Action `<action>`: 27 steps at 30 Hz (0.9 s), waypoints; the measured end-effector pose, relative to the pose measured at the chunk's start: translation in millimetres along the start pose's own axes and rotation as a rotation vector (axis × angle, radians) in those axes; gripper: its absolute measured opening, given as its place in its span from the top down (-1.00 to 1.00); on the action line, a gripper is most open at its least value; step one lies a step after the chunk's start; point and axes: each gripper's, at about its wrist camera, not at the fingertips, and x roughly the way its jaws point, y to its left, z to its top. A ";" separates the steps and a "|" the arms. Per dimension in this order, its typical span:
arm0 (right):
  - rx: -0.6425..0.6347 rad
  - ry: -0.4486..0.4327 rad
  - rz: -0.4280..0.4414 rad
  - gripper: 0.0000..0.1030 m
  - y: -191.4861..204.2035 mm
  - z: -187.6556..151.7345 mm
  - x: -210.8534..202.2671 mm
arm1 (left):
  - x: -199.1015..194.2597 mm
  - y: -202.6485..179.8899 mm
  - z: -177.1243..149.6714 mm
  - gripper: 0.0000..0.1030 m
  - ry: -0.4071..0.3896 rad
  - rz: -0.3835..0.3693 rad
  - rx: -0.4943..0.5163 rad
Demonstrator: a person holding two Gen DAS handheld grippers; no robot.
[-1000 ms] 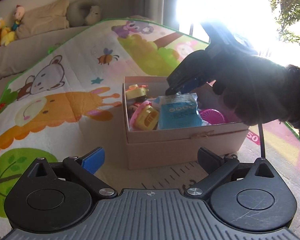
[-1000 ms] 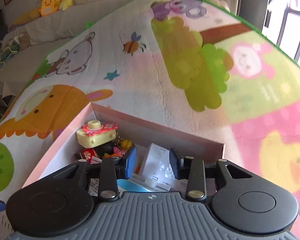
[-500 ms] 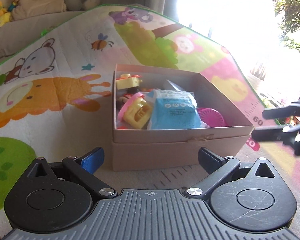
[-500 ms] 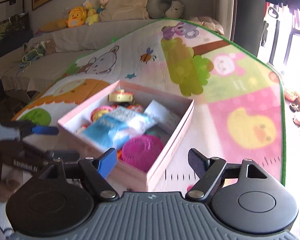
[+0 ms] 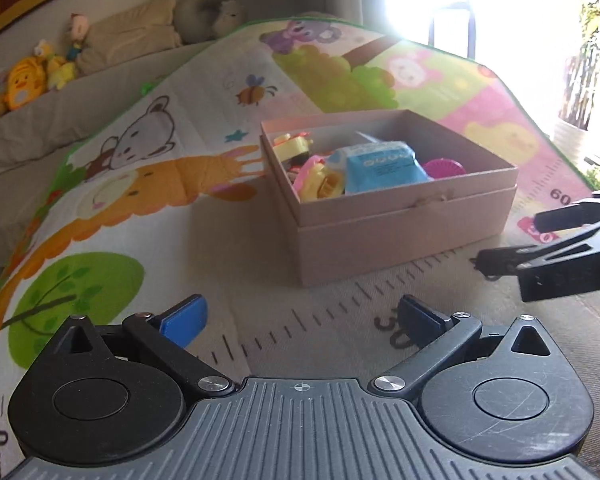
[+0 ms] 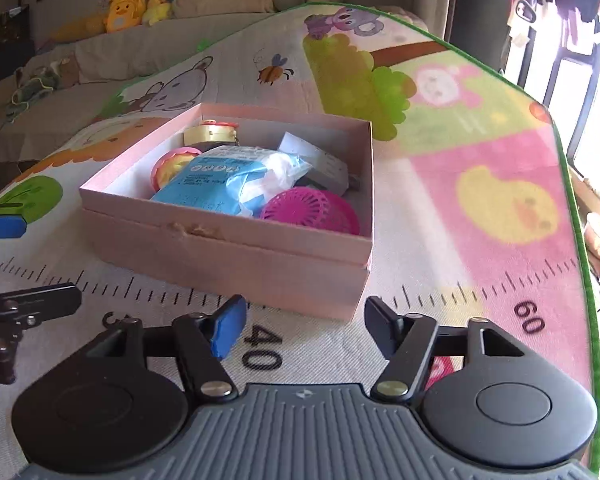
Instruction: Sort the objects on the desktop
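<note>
The window (image 5: 480, 4) in the left wrist view is blown out to white, so nothing beyond the glass can be read. The right claw (image 5: 548, 236) enters that view from the right edge, which cuts off its body and the hand behind it. In the right wrist view only two fingertips of the left claw (image 6: 16, 264) show at the left edge. Inside the pink box (image 6: 228, 240), the blue packet (image 6: 220, 188) covers most of what lies beneath; its print is too small to read. The near wall hides the lower part of the magenta disc (image 6: 310, 210). The plush toys (image 6: 132, 8) far back are too small to identify
</note>
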 end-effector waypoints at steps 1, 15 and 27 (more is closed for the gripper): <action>0.024 0.005 -0.004 -0.87 0.6 -7.4 -4.2 | 4.3 -1.5 -2.4 -1.00 0.028 0.010 -0.007; 0.132 -0.020 -0.122 -1.00 6.9 -21.5 13.0 | 13.7 -2.3 -14.7 -1.00 0.038 0.053 -0.118; 0.139 -0.029 -0.128 -1.00 5.6 -22.7 12.7 | 13.8 -2.9 -14.6 -1.00 0.038 0.052 -0.118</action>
